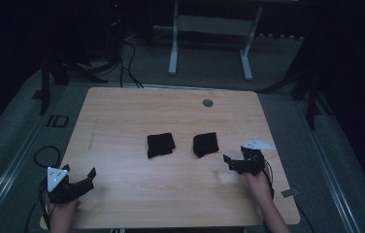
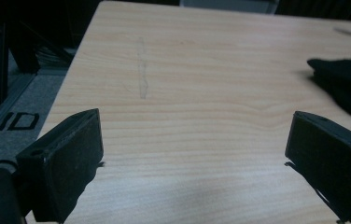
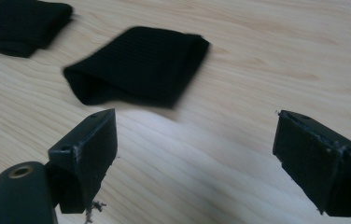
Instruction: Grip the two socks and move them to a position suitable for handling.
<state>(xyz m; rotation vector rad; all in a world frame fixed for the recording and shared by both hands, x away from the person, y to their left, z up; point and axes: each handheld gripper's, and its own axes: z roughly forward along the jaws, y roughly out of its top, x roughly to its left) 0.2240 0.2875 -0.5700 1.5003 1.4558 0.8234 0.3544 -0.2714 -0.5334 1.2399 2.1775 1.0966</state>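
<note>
Two folded black cloths lie side by side near the middle of the wooden worktop (image 1: 122, 111), apart from each other with bare wood between them: the left cloth (image 1: 160, 145) and the right cloth (image 1: 206, 144). Right claw (image 1: 235, 163) sits low over the worktop just short of the right cloth, on the person's side of it and slightly to its right; jaws stand wide apart, nothing between them. In the right gripper view the right cloth (image 3: 138, 65) lies just beyond the open jaws, not touching either, with its folded edge toward the camera, and the left cloth (image 3: 19, 25) shows at the upper left corner. Left claw (image 1: 80, 183) is at the near left corner of the worktop, well apart from both cloths; its jaws are likewise spread wide and hold nothing. In the left gripper view only bare wood lies between the jaws, and one black cloth (image 2: 344, 81) shows at the far right. A small grey round fitting (image 1: 207, 103) is set in the worktop near its far edge. Each hand grips its tool from the near side.
</note>
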